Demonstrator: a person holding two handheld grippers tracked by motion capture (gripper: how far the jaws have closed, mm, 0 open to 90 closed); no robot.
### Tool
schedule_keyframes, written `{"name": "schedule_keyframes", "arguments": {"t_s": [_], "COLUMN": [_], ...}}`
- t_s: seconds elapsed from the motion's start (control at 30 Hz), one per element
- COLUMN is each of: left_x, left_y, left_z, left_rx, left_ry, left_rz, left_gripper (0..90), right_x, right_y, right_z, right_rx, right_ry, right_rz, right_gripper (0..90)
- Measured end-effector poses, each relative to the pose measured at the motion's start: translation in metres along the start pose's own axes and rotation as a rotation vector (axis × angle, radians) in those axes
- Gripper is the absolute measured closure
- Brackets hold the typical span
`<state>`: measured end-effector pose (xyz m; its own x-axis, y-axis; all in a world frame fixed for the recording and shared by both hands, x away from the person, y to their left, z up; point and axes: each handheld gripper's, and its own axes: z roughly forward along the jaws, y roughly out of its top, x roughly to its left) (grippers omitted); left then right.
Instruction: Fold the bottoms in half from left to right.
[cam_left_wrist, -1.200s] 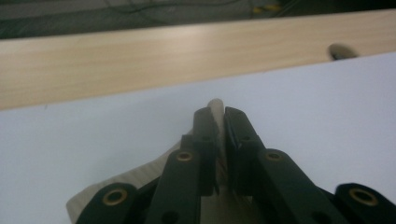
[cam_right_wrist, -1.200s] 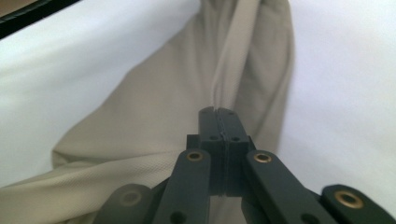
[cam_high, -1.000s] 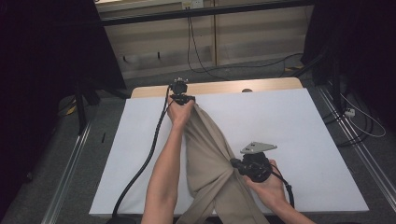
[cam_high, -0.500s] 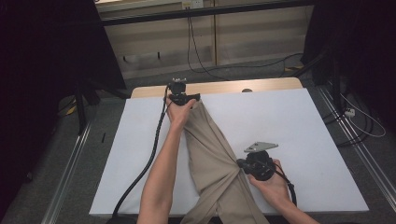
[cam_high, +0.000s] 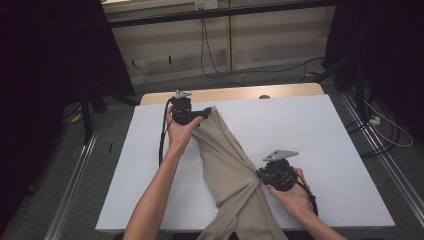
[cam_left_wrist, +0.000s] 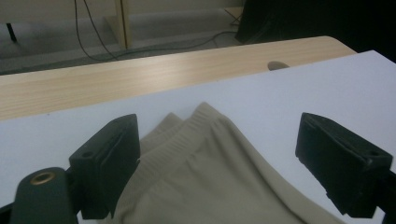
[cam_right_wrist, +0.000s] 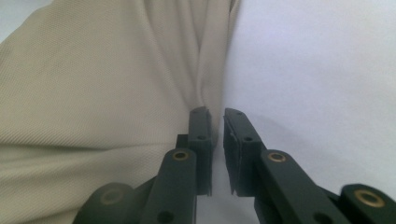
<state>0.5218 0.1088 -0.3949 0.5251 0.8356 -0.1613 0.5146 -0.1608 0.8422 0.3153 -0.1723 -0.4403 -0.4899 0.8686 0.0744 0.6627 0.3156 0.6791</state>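
A beige garment (cam_high: 225, 160) lies slantwise on the white table sheet (cam_high: 310, 125), and its lower part hangs over the near edge. My left gripper (cam_high: 205, 114) is at its far end. Its jaws have just been opening and stand wide open (cam_left_wrist: 219, 135), with the ribbed waistband (cam_left_wrist: 196, 135) lying loose between them. My right gripper (cam_high: 260, 175) is at the garment's right edge, where the cloth bunches. Its jaws (cam_right_wrist: 216, 114) have just been opening and stand a narrow gap apart. The fold of cloth (cam_right_wrist: 107, 79) reaches the left pad, and nothing is pressed between the pads.
A strip of wooden table top (cam_high: 235, 93) with a round hole (cam_high: 264, 96) shows beyond the sheet. Cables (cam_high: 210, 55) run over the floor behind. Metal rails (cam_high: 385, 165) flank the table. The sheet right of the garment is bare.
The left gripper's jaws have opened and let go of the garment's far end. The hand has drawn slightly left. The right gripper has hardly moved.
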Motion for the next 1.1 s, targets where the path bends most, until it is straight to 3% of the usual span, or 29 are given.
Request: {"name": "schedule_keyframes", "arguments": {"t_s": [0.1,0.17,0.27,0.37,0.43,0.57,0.67,0.73,0.8,0.9,0.97,1.0,1.1], "left_x": [0.002,0.004,0.003,-0.002,-0.007,-0.012,-0.018,-0.022,-0.027,-0.025,-0.024,-0.024,-0.024], "left_y": [-0.009,-0.015,-0.023,-0.039,-0.052,-0.07,-0.075,-0.079,-0.083,-0.081,-0.081,-0.081,-0.081], "left_z": [-0.014,-0.023,-0.035,-0.041,-0.042,-0.032,-0.025,-0.022,-0.021,-0.022,-0.023,-0.023,-0.026], "left_rx": [0.003,0.002,0.063,0.117,0.148,0.224,0.248,0.278,0.284,0.296,0.297,0.299,0.309], "left_ry": [0.008,0.006,-0.008,-0.046,-0.062,-0.067,-0.057,-0.08,-0.044,-0.042,-0.053,-0.052,-0.04], "left_rz": [0.001,-0.024,0.014,0.056,0.056,0.088,0.129,0.144,0.214,0.194,0.177,0.16,0.162], "left_gripper": [16.2,20.0,30.6,43.5,49.2,49.9,51.3,59.7,70.7,82.6,84.7,85.8,86.7], "right_x": [0.004,0.009,0.02,0.034,0.046,0.065,0.073,0.075,0.076,0.078,0.079,0.079,0.079], "right_y": [0.0,-0.001,-0.005,-0.01,-0.012,-0.013,-0.01,-0.008,-0.007,-0.011,-0.014,-0.014,-0.017], "right_z": [-0.01,-0.02,-0.029,-0.031,-0.03,-0.022,-0.014,-0.008,-0.003,0.001,0.0,-0.001,-0.004], "right_rx": [-0.024,-0.049,-0.072,-0.057,-0.048,-0.034,-0.032,-0.03,-0.012,0.004,0.005,0.009,0.03], "right_ry": [-0.013,-0.008,0.036,0.126,0.17,0.233,0.244,0.261,0.276,0.282,0.275,0.281,0.301], "right_rz": [-0.019,-0.037,-0.058,-0.09,-0.136,-0.214,-0.24,-0.256,-0.262,-0.273,-0.285,-0.288,-0.301], "right_gripper": [73.1,70.9,69.3,72.3,72.9,67.5,64.9,60.9,59.6,59.0,63.4,69.8,89.1]}}
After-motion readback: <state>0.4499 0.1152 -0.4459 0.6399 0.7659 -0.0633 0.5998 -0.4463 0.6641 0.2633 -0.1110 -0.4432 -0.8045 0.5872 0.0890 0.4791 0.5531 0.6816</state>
